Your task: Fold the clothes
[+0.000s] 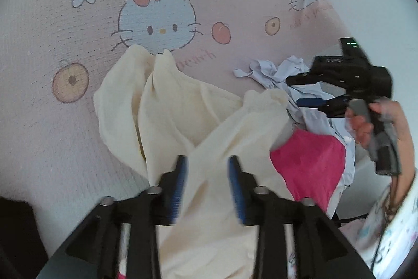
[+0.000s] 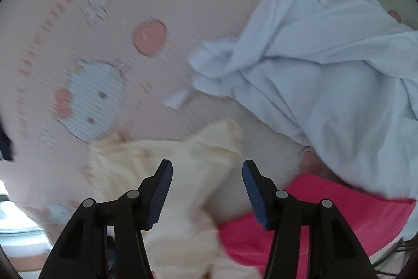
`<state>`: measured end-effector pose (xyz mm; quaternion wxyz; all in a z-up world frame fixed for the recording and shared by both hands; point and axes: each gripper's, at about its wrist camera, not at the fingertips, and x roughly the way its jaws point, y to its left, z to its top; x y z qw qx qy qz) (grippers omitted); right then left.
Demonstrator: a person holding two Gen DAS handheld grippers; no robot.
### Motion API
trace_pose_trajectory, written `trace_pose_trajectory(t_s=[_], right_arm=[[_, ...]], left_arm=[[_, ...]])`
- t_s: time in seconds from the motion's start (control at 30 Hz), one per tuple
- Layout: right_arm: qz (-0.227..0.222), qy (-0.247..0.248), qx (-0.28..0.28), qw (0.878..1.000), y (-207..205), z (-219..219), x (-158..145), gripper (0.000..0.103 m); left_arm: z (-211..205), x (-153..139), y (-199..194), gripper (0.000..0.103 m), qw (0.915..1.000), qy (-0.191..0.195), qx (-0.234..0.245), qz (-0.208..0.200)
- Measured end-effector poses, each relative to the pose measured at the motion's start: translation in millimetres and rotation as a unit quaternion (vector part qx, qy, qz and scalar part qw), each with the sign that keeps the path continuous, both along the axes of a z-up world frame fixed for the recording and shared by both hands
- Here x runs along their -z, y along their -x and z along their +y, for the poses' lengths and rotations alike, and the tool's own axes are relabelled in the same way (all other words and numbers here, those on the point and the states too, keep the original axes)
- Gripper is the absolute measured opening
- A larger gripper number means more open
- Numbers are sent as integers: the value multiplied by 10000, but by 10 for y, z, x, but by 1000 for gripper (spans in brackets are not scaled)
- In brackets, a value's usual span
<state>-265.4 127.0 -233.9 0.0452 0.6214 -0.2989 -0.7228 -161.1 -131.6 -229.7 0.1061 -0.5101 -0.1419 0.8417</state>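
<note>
We are holding the left gripper (image 1: pixel 207 161) over the cream garment (image 1: pixel 183 117), its jaws standing apart with a band of the cloth running between them, unpinched. The garment is spreading ahead of this gripper across the pink cartoon sheet (image 1: pixel 52 135). Our right gripper (image 2: pixel 207 166) is also standing apart, with cream cloth (image 2: pixel 162 161) below and ahead of its left finger. The pink garment (image 2: pixel 326 208) is lying under its right finger, the pale blue garment (image 2: pixel 326 75) ahead to the right.

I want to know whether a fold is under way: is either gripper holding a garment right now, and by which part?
Nothing is held. Left gripper and right gripper are both open above the crumpled cream fabric garment, pads clear of it.
</note>
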Motion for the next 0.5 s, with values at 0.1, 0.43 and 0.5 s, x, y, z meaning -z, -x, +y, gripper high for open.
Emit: trace_pose_trajectory(t_s=[0.1, 0.43, 0.5], right_arm=[[68, 16, -179, 9998, 36, -162, -54, 57], [-347, 244, -15, 9991, 175, -493, 310, 58], [-414, 125, -146, 9990, 192, -552, 339, 58]], left_arm=[[-99, 60, 30, 75, 9998, -119, -80, -111], [-93, 302, 188, 75, 9986, -412, 138, -313], [-73, 316, 178, 75, 9984, -426, 205, -307]])
